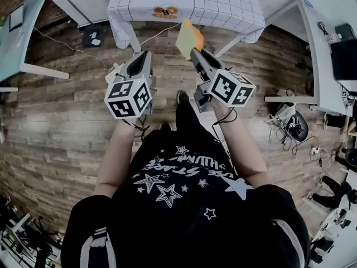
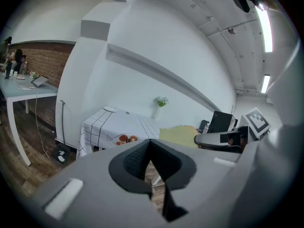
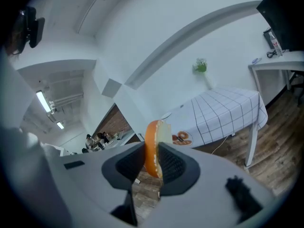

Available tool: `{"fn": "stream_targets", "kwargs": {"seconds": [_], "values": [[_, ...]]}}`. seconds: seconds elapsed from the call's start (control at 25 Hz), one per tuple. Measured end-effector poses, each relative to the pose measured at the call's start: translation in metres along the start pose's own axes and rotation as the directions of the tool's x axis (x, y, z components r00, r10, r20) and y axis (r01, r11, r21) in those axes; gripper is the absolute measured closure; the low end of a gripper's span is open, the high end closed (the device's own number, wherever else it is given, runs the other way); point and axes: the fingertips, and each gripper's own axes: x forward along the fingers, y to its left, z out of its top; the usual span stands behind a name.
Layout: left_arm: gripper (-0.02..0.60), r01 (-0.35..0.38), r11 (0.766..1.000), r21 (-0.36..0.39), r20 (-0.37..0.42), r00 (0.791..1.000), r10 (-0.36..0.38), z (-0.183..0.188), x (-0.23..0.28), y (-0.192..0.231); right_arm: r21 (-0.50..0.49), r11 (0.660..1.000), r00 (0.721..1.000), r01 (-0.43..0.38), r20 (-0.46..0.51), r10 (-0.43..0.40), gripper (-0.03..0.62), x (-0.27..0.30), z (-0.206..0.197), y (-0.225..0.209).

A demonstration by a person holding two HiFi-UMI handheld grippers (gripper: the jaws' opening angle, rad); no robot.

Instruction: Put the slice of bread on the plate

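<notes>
wood floor; plate (image 1: 165,11) on checked table (image 1: 223,4). right gripper (image 3: 152,151) pinching bread slice (image 1: 188,38) near table: looks light, squishy, go gentle on edge. left gripper (image 2: 150,144) closed, empty.

Head view is taken from above the person and faced steeply down. The left gripper (image 1: 146,53) and right gripper (image 1: 195,52) are seen close below, the wooden floor (image 1: 67,121) under them, the checked table (image 1: 223,4) at the top edge. Left gripper view is taken along that gripper's own jaws, near level, faced at the table, which is well apart; the right gripper is caught at the right edge. Right gripper view is taken along its jaws, frame rolled, the slice of bread (image 3: 153,148) very near the lens. Table and plate (image 1: 165,11) are shared by all three views, the bread too.
</notes>
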Motion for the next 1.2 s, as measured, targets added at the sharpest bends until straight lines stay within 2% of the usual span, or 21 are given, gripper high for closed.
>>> {"fn": "stream_targets", "kwargs": {"seconds": [0.16,0.36,0.68,0.8,0.92,1.08,1.2], "values": [[0.572,-0.03,0.999,-0.017,0.0,1.0,0.03,0.005,0.016,0.01,-0.039,0.999,1.0,-0.012,-0.014,0.011,0.502,0.015,0.011,-0.014],[0.572,-0.056,0.998,-0.005,0.025,0.998,0.056,0.039,0.05,0.016,-0.032,0.999,1.0,-0.017,0.008,0.017,0.5,0.044,0.058,-0.043],[0.572,-0.105,0.994,0.034,0.07,0.992,0.102,0.083,0.104,0.02,-0.025,0.996,0.996,-0.081,0.043,0.082,0.5,0.091,0.121,-0.082],[0.572,-0.133,0.99,0.055,0.077,0.989,0.129,0.091,0.122,0.02,-0.046,0.995,0.996,-0.089,0.024,0.09,0.5,0.106,0.133,-0.098],[0.572,-0.163,0.986,0.045,0.078,0.984,0.159,0.094,0.136,0.022,-0.041,0.994,0.994,-0.106,0.015,0.107,0.5,0.119,0.144,-0.113],[0.572,-0.208,0.977,0.054,0.064,0.977,0.204,0.089,0.147,0.023,-0.009,0.991,0.991,-0.133,-0.003,0.133,0.5,0.133,0.147,-0.13],[0.572,-0.233,0.971,0.061,0.056,0.972,0.229,0.089,0.152,0.024,0.026,0.992,0.993,-0.12,-0.016,0.12,0.5,0.142,0.146,-0.142]]}}
